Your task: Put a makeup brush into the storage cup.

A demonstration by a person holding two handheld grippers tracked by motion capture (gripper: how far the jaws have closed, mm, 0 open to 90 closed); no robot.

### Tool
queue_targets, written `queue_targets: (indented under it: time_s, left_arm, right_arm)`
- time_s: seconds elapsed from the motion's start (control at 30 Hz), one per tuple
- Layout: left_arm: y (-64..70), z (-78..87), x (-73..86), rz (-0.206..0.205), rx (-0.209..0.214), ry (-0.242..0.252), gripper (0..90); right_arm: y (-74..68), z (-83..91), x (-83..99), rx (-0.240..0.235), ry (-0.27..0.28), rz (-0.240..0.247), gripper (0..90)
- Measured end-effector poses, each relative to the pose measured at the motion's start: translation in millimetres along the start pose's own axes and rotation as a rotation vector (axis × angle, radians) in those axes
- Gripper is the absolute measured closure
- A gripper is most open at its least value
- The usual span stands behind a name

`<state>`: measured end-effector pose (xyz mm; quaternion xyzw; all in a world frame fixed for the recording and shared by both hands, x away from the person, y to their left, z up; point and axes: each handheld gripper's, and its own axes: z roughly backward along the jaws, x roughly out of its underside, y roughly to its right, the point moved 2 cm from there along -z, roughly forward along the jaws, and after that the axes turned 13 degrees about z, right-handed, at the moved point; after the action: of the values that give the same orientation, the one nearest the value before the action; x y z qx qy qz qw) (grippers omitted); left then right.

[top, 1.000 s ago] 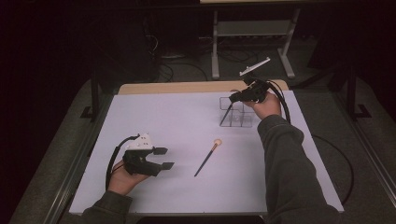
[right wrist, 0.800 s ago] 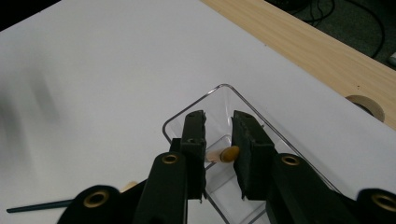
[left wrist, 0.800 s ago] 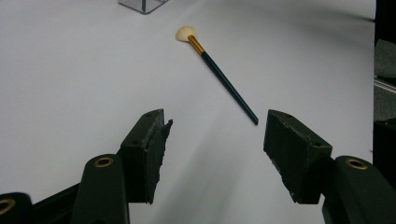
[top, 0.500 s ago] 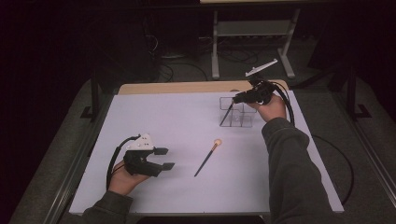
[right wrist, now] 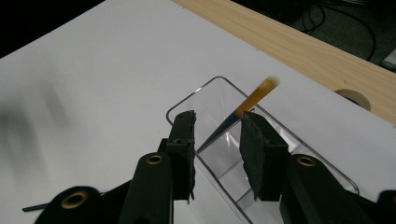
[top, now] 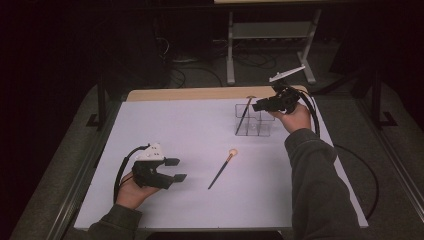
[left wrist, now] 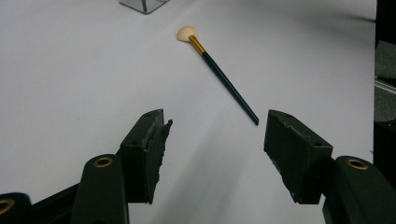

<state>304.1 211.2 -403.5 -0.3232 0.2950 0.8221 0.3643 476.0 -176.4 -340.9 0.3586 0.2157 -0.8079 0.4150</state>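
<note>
A clear compartment organiser (top: 260, 129) (right wrist: 191, 94) stands at the back right of the white table top. A dark-handled brush (top: 243, 115) (right wrist: 254, 98) leans in it, orange end up and blurred. My right gripper (top: 260, 106) (right wrist: 217, 135) hovers over the organiser, open, its jaws either side of the brush handle with a gap. A second brush (top: 222, 170) (left wrist: 224, 79), with a cream head and dark handle, lies flat mid-table. My left gripper (top: 172, 170) (left wrist: 215, 144) is open at the front left, pointing at that brush from a short way off.
A white sheet (top: 175, 125) covers the table, with a strip of bare wood (top: 200, 93) at the far edge. A metal frame (top: 270, 30) and cables lie on the dark floor beyond. A corner of the organiser (left wrist: 142, 4) shows in the left gripper view.
The right hand has shifted slightly right and back above the organiser, and the brush now leans in it between parted jaws. The left gripper and the flat brush have not moved.
</note>
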Motion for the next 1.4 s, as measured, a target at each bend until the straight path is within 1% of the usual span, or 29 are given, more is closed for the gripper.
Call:
queue_targets:
  time_s: [0.03,0.07,0.13,0.2,0.27,0.3,0.33,0.37,0.43,0.47,0.53,0.57,0.63,0.7,0.73,0.77,0.83,0.9,0.93,0.97,1.03,1.07,1.1,1.13,1.2,1.23,1.4]
  left_arm:
    - [0.1,0.0,0.6,0.006,0.000,0.002,37.6]
    - [-0.4,0.6,0.7,0.003,0.000,-0.002,37.6]
    - [-0.4,1.4,1.0,0.006,0.001,0.004,37.6]
    - [-0.2,1.7,1.6,0.011,0.001,0.008,37.6]
    - [-0.6,1.7,2.2,0.009,-0.001,0.004,37.6]
    - [-0.5,1.5,2.6,0.010,0.000,0.004,37.6]
    - [-0.3,1.6,2.9,0.012,-0.001,0.001,37.6]
    - [0.0,1.9,3.1,0.013,0.000,0.001,37.6]
    - [0.1,2.3,3.0,0.007,0.002,0.006,37.6]
    - [0.2,2.5,3.0,0.005,0.000,0.004,37.6]
    - [0.3,2.7,2.9,0.006,-0.001,0.003,37.6]
    - [0.3,2.6,2.8,0.005,-0.001,0.004,37.5]
    - [1.1,2.0,2.8,0.013,0.000,0.002,37.5]
    - [1.2,1.6,2.2,0.005,-0.003,-0.002,37.4]
    - [1.3,1.3,2.1,0.005,-0.002,0.000,37.4]
    - [1.4,1.4,1.9,0.006,-0.002,0.000,37.4]
    - [0.9,1.5,2.0,0.011,-0.001,0.001,37.4]
    - [-0.1,1.6,2.1,0.010,-0.002,0.002,37.2]
    - [-0.3,1.7,2.2,0.011,-0.002,0.002,37.2]
    - [-0.7,2.0,2.0,0.009,-0.002,0.002,37.1]
    - [-1.3,2.4,2.1,0.009,-0.004,0.000,36.9]
    - [-1.4,2.4,2.1,0.008,-0.005,0.000,36.9]
    - [-1.5,2.4,2.1,0.007,-0.008,-0.001,36.8]
    - [-1.4,2.2,2.0,0.009,-0.008,0.001,36.5]
    - [-1.2,1.8,1.7,0.009,-0.009,0.000,36.2]
    - [-1.0,1.6,1.6,0.010,-0.010,0.000,36.1]
    - [-0.7,0.6,1.8,0.012,-0.013,-0.005,35.3]
  right_arm:
    - [0.3,0.4,1.2,0.004,-0.001,0.006,63.1]
    - [-0.6,1.2,1.7,0.003,-0.004,-0.004,62.4]
    - [-0.2,2.3,4.9,0.001,0.003,0.009,61.8]
    - [-1.9,3.5,6.8,-0.003,-0.001,-0.003,61.2]
    - [-3.0,4.3,9.7,-0.004,0.006,0.007,60.8]
    - [-4.2,4.8,11.0,-0.005,0.004,0.002,60.6]
    - [-5.9,5.0,12.0,-0.009,0.007,-0.013,60.6]
    - [-5.3,5.1,14.4,-0.007,0.005,0.005,60.5]
    - [-8.2,5.9,16.7,-0.009,0.001,-0.016,60.2]
    - [-8.2,6.1,18.6,-0.006,0.009,0.003,60.1]
    - [-10.7,7.4,20.1,-0.004,0.005,-0.010,59.3]
    - [-11.0,8.0,21.6,-0.004,0.011,-0.002,58.7]
    - [-12.9,9.0,24.3,-0.005,0.015,-0.003,57.1]
    - [-15.4,9.6,27.6,0.000,0.014,-0.004,56.1]
    - [-17.0,10.2,28.7,-0.002,0.011,-0.017,55.2]
    - [-17.0,10.2,30.6,0.000,0.016,-0.004,54.2]
    - [-20.0,11.4,32.3,0.000,0.014,-0.021,52.7]
    - [-21.0,11.6,34.3,-0.002,0.016,-0.012,50.7]
    - [-23.3,12.1,34.4,-0.001,0.016,-0.023,50.2]
    - [-23.5,12.0,35.5,0.000,0.020,-0.008,49.2]
    - [-25.7,11.7,36.5,-0.004,0.022,-0.008,47.6]
    - [-27.7,11.9,36.5,-0.005,0.019,-0.016,46.5]
    - [-27.7,11.7,37.3,-0.001,0.023,-0.002,45.4]
    - [-29.3,12.1,37.7,-0.003,0.024,-0.013,44.8]
    - [-31.1,12.8,39.1,-0.005,0.033,-0.006,43.6]
    - [-32.3,13.3,39.9,-0.005,0.029,-0.003,42.5]
    - [-36.5,15.0,45.3,-0.009,0.040,-0.008,38.4]
